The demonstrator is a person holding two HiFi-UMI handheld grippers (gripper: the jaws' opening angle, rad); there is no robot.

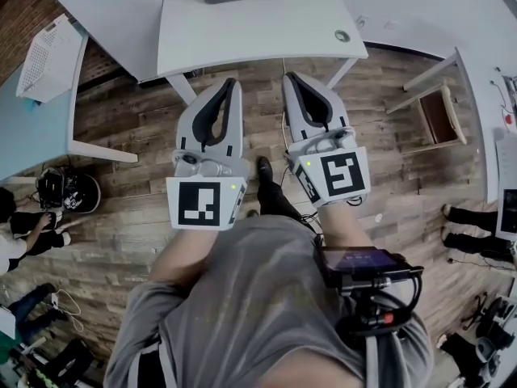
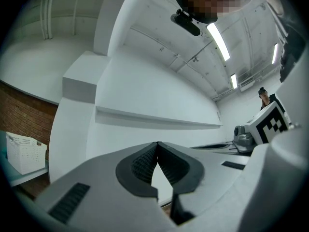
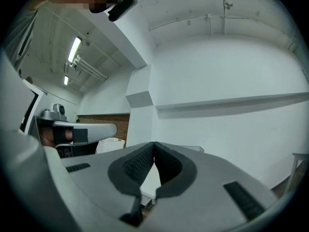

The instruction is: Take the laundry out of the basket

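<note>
1. Your left gripper and right gripper are both pinched together and empty, side by side out front. Guess there's nothing in reach to grab.
2. The basket sits at the blue table's far edge, well off left. Can't see any laundry.

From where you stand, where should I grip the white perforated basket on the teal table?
Probably its top rim, nearest wall, from above: the white basket looks upright on the teal table, and its broad perforated walls offer nothing narrower to pinch.
</note>
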